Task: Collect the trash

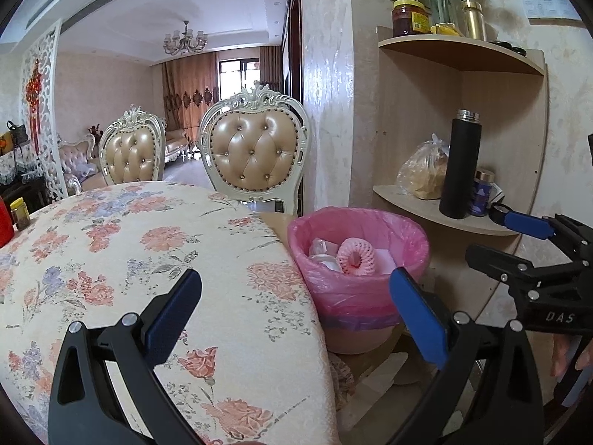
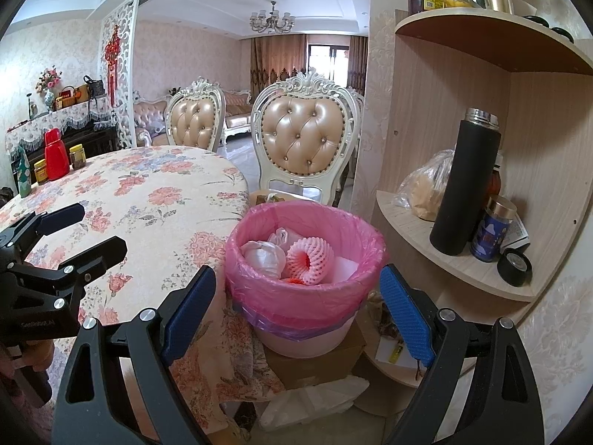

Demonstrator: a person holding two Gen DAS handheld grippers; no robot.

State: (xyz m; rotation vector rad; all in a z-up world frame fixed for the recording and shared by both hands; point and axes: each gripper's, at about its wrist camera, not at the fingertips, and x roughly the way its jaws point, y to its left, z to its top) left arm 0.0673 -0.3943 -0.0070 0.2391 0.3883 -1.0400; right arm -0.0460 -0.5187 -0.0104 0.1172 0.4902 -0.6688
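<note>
Between my right gripper's [image 2: 296, 319] jaws — spread wide, blue pads well apart, nothing held and nothing touched — sits the view of the pink-lined bin [image 2: 307, 259], which stands on a cardboard box [image 2: 315, 363] just beside the edge of the tabletop [image 2: 155, 200]. My left gripper [image 1: 292, 319] is the same: jaws fully apart and empty, one pad hanging over the floral cloth, the other over the gap toward the bin.

Inside the bin lie a pink foam fruit net [image 2: 309, 259], a crumpled white bag [image 2: 265, 259] and what looks like a flat white sheet [image 2: 344, 270]. So the trash I can see is already in the liner, and I judge the collecting to be largely done, perhaps finished.

Outward from there, the stretch of tabletop in view carries no loose rubbish. At its far end stand a red bottle [image 2: 56, 154] and a few jars [image 2: 77, 156], which look like kept things rather than waste. Down by the box lies some pale plastic or paper [image 2: 315, 396] on the floor; I cannot tell whether it counts as trash. If it does, that is what remains. The corner shelf [image 2: 444, 256] to the right holds a black flask [image 2: 463, 185] and a bagged item — not my concern, I think.
</note>
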